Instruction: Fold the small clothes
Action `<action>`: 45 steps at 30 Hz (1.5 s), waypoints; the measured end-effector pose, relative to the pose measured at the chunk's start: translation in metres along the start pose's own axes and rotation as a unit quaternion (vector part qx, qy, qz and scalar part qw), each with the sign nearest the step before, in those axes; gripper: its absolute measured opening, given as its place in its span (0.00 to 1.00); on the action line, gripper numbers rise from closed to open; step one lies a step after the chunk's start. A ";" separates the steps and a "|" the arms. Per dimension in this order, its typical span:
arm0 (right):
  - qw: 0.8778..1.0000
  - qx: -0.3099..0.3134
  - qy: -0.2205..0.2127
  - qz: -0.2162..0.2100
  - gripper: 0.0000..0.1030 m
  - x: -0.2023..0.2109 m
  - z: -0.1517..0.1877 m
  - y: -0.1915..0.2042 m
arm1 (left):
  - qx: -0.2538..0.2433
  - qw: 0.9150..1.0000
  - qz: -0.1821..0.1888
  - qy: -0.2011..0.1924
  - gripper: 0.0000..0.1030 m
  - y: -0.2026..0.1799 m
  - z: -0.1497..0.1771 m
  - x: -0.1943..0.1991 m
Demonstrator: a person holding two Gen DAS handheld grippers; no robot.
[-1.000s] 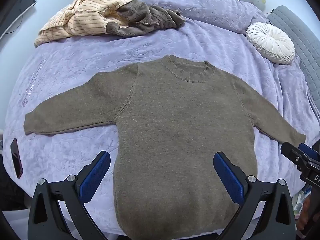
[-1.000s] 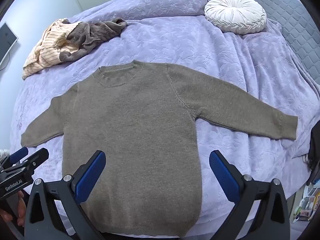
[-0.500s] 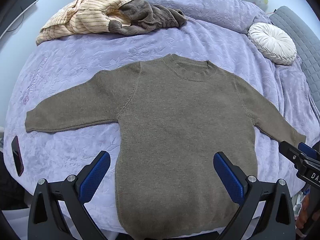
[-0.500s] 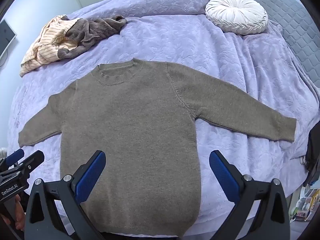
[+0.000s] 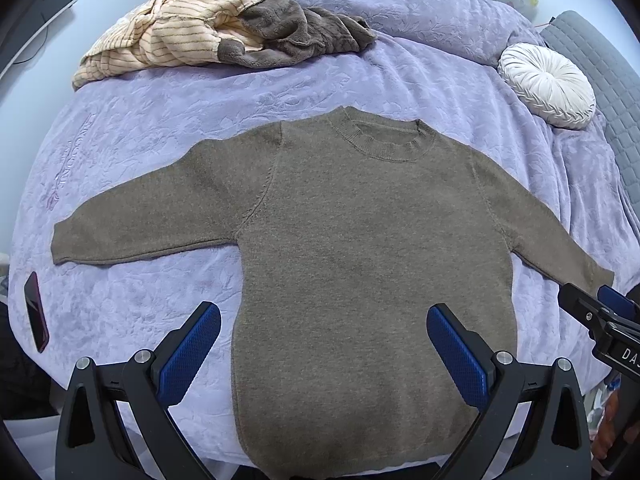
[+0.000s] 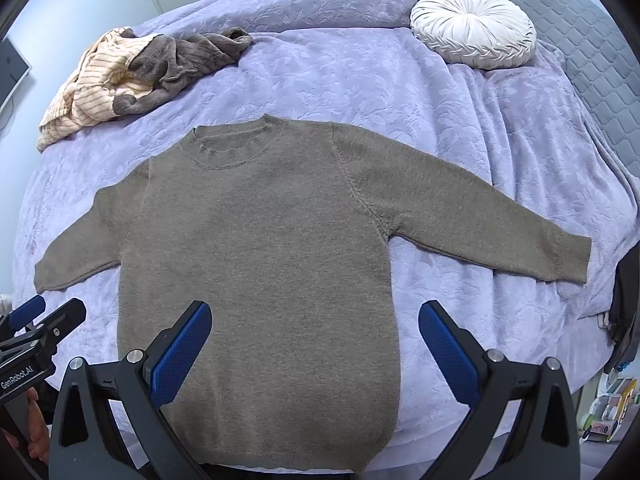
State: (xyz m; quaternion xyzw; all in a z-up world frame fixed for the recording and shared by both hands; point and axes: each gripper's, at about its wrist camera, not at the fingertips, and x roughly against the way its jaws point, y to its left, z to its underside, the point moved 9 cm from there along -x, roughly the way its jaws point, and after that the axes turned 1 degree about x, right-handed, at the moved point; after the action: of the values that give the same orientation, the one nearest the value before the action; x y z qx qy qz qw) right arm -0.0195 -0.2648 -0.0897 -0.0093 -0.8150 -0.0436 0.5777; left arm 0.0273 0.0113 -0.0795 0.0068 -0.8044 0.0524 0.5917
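A small olive-brown sweater (image 5: 360, 248) lies flat and face up on the lavender bedspread (image 5: 168, 120), both sleeves spread out, hem at the near edge. It also shows in the right wrist view (image 6: 260, 248). My left gripper (image 5: 323, 346) is open and empty, held above the sweater's lower body near the hem. My right gripper (image 6: 315, 342) is open and empty, above the sweater's lower right side. Each gripper appears at the edge of the other's view, the right one (image 5: 600, 320) beside the right cuff and the left one (image 6: 36, 332) below the left cuff.
A heap of striped cream and brown clothes (image 5: 208, 24) lies at the far left of the bed. A round white cushion (image 5: 548, 84) sits at the far right by a grey quilted headboard (image 6: 592, 36). A dark phone (image 5: 36, 312) lies at the left edge.
Both grippers have drifted slightly, so the sweater sits a little lower and leftward in the views. The sweater has not moved and both grippers stay open.
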 end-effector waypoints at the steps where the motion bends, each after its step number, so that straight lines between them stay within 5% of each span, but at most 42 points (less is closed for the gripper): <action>1: 1.000 0.001 0.001 0.000 1.00 0.000 0.000 0.000 | 0.000 1.000 0.000 0.001 1.00 0.000 0.000 0.000; 45: 1.000 0.004 0.011 0.003 1.00 -0.009 0.001 0.007 | 0.003 1.000 -0.002 0.015 1.00 0.003 0.003 -0.010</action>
State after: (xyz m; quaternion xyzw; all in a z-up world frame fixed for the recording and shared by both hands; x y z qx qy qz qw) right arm -0.0173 -0.2572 -0.0979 -0.0094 -0.8085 -0.0388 0.5872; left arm 0.0274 0.0137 -0.0904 0.0094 -0.7954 0.0533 0.6037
